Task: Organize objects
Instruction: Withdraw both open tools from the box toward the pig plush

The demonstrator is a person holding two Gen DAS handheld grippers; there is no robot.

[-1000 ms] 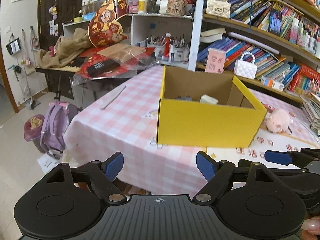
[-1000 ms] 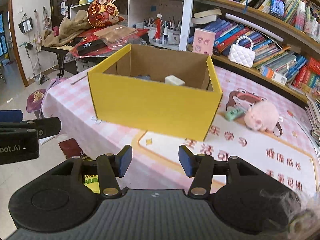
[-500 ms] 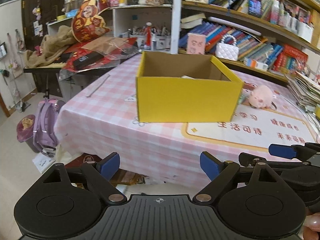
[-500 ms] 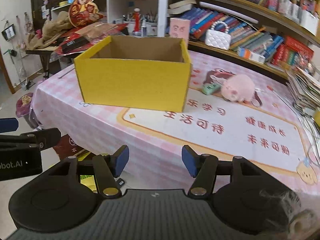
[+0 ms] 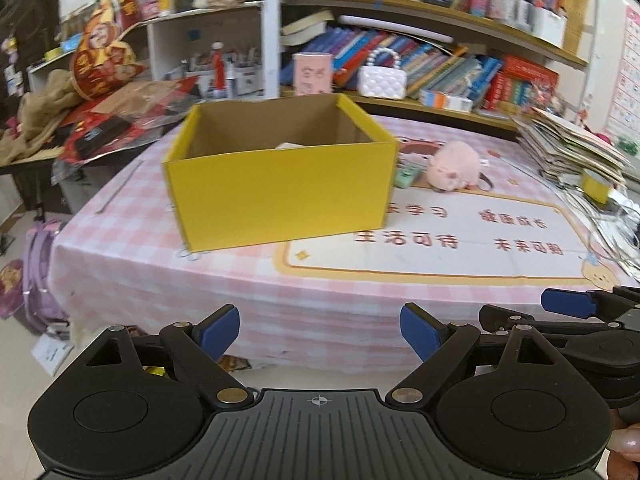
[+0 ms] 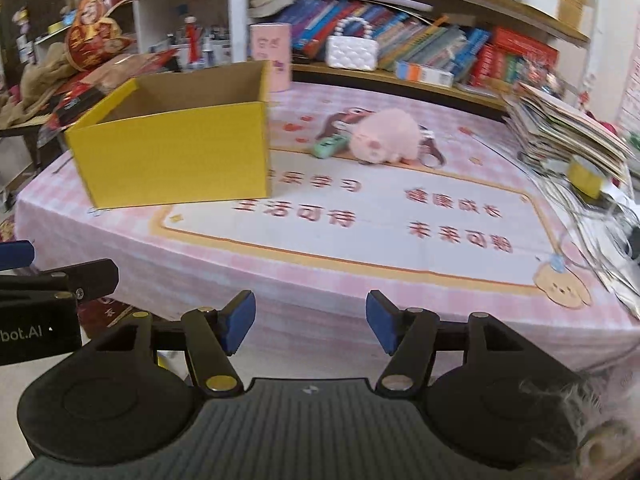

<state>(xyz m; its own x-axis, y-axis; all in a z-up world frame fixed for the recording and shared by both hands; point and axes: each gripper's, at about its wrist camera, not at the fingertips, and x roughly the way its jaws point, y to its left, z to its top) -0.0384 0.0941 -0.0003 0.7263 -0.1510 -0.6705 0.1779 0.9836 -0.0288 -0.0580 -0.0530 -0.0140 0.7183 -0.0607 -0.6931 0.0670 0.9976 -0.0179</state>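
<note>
My left gripper [image 5: 320, 330] hangs off the near edge of the table [image 5: 160, 280], its jaws set wide with nothing between them. My right gripper [image 6: 307, 322] hangs beside it at the same edge; its jaws have just been opening and stand apart, also empty.

The yellow box [image 5: 280, 200] stands upright on the pink checked cloth, towards the table's left side, its top open. From the left view, a pale object [image 5: 289, 145] shows just above the near wall inside the box; I cannot tell what it is.

Just right of the box, on the table, lies a small green item [image 6: 330, 146], blurred, possibly a toy. Touching or just beside it on its right lies the pink plush pig [image 6: 384, 140]. Both sit at the far edge of the white printed mat [image 6: 360, 220], well apart from my fingers.

A stack of books and papers [image 6: 560, 128] occupies the table's right end. Bookshelves [image 5: 440, 60] run behind.
</note>
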